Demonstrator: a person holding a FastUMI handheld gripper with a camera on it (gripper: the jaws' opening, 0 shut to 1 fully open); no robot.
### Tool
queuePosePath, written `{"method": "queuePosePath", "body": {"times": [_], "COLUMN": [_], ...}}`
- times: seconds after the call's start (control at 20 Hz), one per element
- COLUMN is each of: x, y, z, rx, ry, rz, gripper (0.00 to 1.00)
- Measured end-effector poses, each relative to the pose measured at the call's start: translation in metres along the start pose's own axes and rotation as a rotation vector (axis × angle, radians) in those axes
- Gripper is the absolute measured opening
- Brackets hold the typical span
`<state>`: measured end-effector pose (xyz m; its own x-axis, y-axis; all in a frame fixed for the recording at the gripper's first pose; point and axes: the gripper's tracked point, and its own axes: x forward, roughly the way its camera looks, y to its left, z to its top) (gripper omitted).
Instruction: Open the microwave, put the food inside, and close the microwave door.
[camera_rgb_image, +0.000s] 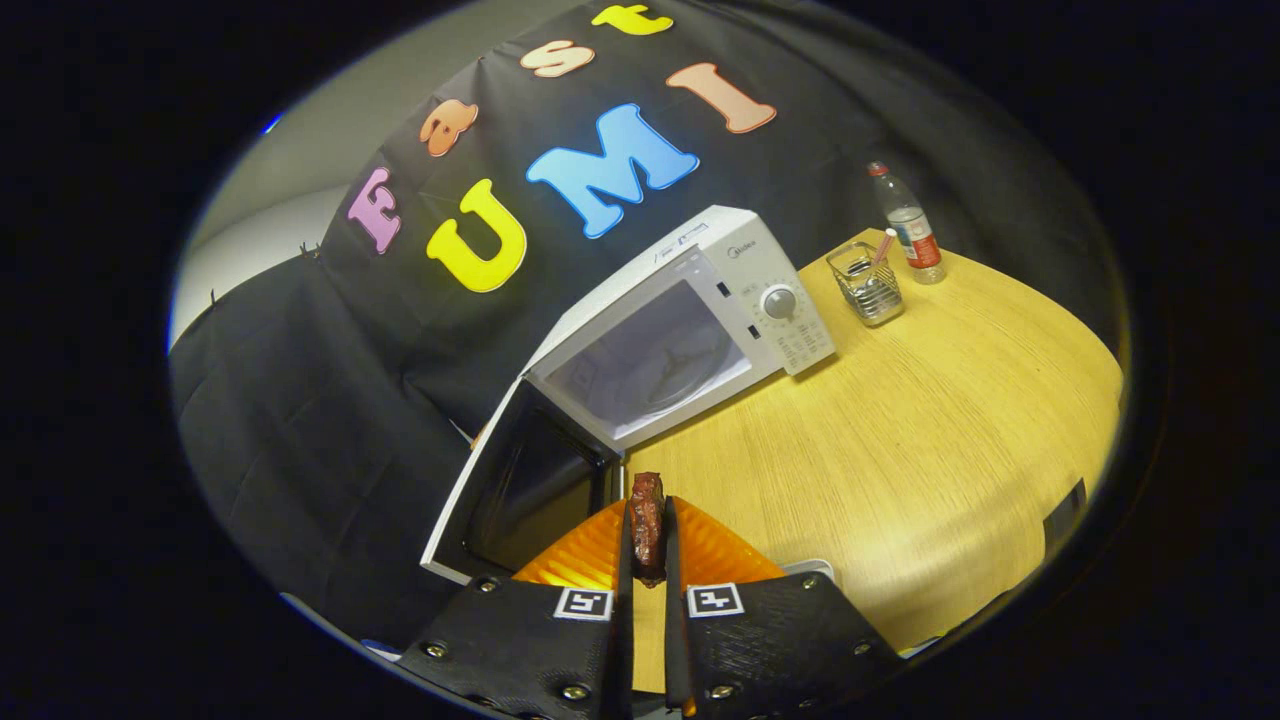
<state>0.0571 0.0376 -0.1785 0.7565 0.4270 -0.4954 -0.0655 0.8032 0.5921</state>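
Note:
A white microwave (700, 300) stands on the wooden table (950, 420), its cavity (650, 360) exposed. Its door (510, 490) is swung wide open toward me, hanging left of the fingers. My gripper (648, 545) is shut on a dark reddish-brown piece of food (647, 520), which sticks up between the two fingers. The food is held above the table, just short of the door's hinge edge and in front of the cavity.
Beyond the microwave's control panel (790, 315) a clear square holder (872, 285) with a straw stands beside a plastic water bottle (908, 225). Bare wooden tabletop stretches to the right of the fingers. Black cloth hangs behind and to the left.

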Motion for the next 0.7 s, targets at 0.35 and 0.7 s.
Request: {"method": "queuePosePath", "body": {"times": [0.35, 0.7], "x": [0.064, 0.127], "y": [0.032, 0.036], "z": [0.023, 0.048], "rx": [0.013, 0.055], "ry": [-0.025, -0.100], "rz": [0.069, 0.078], "gripper": [0.13, 0.13]}}
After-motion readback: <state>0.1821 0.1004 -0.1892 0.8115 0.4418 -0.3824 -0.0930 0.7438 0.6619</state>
